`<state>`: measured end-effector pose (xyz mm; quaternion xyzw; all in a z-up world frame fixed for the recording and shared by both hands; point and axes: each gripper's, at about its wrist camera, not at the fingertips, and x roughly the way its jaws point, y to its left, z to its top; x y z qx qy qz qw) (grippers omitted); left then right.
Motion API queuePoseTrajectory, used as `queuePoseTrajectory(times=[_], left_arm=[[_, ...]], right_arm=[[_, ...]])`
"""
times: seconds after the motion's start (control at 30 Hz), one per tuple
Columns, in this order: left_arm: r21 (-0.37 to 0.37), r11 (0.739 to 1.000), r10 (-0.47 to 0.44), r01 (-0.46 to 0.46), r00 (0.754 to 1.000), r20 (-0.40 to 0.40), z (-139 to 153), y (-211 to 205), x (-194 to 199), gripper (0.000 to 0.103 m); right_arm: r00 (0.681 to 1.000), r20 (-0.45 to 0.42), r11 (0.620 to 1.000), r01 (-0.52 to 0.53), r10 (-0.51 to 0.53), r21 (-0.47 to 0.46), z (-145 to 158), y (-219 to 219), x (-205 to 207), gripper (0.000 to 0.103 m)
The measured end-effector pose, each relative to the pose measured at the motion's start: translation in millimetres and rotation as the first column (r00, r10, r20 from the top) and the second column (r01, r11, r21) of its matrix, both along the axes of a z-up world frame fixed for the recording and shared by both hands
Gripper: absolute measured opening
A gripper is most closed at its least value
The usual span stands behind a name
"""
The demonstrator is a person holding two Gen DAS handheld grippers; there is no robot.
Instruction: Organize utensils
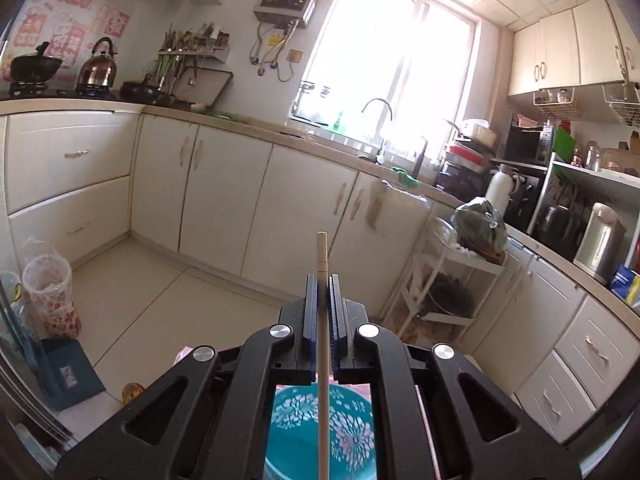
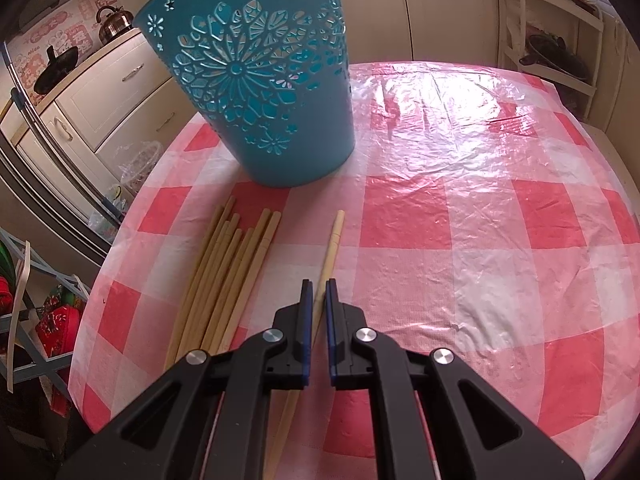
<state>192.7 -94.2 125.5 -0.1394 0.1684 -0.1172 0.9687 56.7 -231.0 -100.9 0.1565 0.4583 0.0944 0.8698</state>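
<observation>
Writing: pink wall stickers (image 1: 60, 32) behind the stove carry characters too blurred to read; no brand mark is legible anywhere.

Containers: a teal plastic basket (image 2: 260, 92) with cut-out flower patterns stands upright on the table's (image 2: 480, 220) red-and-white checked plastic cover. In the right wrist view its rim is out of frame. The left wrist view looks down into the same teal basket (image 1: 348, 436); the part of its inside that shows holds only the lower length of the held chopstick.

Left gripper (image 1: 322, 304): jaws closed tight on a single pale chopstick (image 1: 322, 256). Its long axis runs straight along the fingers, the blunt end pointing up and away past the fingertips, the other end running down over the basket opening.

Right gripper (image 2: 318, 292): jaws parted by a narrow gap, astride a lone chopstick (image 2: 334, 240) lying on the cover. Whether the pads touch it cannot be told. This stick points toward the basket, leaning slightly right.

Just to its left lies a bundle of chopsticks (image 2: 228, 264), roughly parallel, fanned slightly, far ends near the basket base.
</observation>
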Motion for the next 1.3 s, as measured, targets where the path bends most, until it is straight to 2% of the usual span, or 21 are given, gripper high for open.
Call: queuePoseTrajectory(times=[0.07,0.2,0.47,0.63,0.7,0.73,0.8,0.83,0.9,0.97,1.07,1.13,1.3], left_arm=[[-0.004,1.000,0.026,-0.026,1.000,0.012,-13.1,-6.0,18.5,0.005],[0.029,0.998,0.050,-0.049,0.998,-0.034,-40.9,-17.7,40.4,0.005],[0.155,0.987,0.051,-0.039,0.996,-0.074,-79.7,-31.6,34.1,0.005],[0.239,0.971,0.040,-0.006,0.990,-0.138,-98.0,-34.7,33.2,0.006],[0.274,0.962,0.031,0.018,0.984,-0.175,-103.2,-36.6,33.8,0.010],[0.294,0.956,0.039,0.019,0.981,-0.191,-104.4,-35.8,33.3,0.016],[0.310,0.951,0.062,0.002,0.979,-0.196,-103.1,-29.3,27.7,0.033],[0.310,0.951,0.077,-0.015,0.979,-0.190,-100.0,-22.7,22.4,0.039],[0.295,0.954,0.107,-0.054,0.980,-0.168,-91.5,-5.4,8.0,0.057],[0.281,0.956,0.132,-0.086,0.980,-0.149,-84.1,13.3,-9.6,0.065],[0.268,0.956,0.163,-0.121,0.977,-0.137,-81.8,41.2,-39.9,0.080],[0.267,0.956,0.170,-0.125,0.974,-0.152,-88.3,56.0,-56.5,0.083],[0.284,0.954,0.175,-0.097,0.948,-0.266,-124.0,86.2,-85.4,0.086]], right_arm=[[1.000,0.003,1.000,-0.004,0.004,0.001,0.3,-0.8,1.4,0.007],[1.000,0.010,1.000,-0.012,0.012,0.008,-13.3,-5.5,12.3,0.007],[1.000,0.014,1.000,-0.014,0.014,0.012,-19.9,-12.6,16.7,0.007],[1.000,0.019,1.000,-0.022,0.022,-0.012,-20.4,-9.0,20.5,0.007],[1.000,0.020,1.000,-0.024,0.024,-0.019,-21.4,-7.7,21.4,0.007],[0.999,0.022,0.999,-0.025,0.025,-0.024,-21.7,-6.8,21.8,0.007],[0.999,0.028,0.998,-0.031,0.032,-0.048,-20.2,-2.9,22.3,0.007],[0.999,0.033,0.998,-0.033,0.035,-0.059,-19.5,-1.1,22.5,0.007],[0.999,0.039,0.997,-0.034,0.037,-0.065,-19.4,0.4,23.4,0.007],[0.999,0.035,0.999,-0.031,0.033,-0.041,-19.7,-2.8,24.9,0.006],[1.000,0.015,0.999,-0.008,0.007,0.050,-24.4,-17.9,24.0,0.005],[1.000,0.028,0.994,0.007,-0.010,0.111,-19.1,-27.8,19.4,0.005],[0.994,0.091,0.969,0.039,-0.063,0.243,6.9,-44.3,3.5,0.005]])
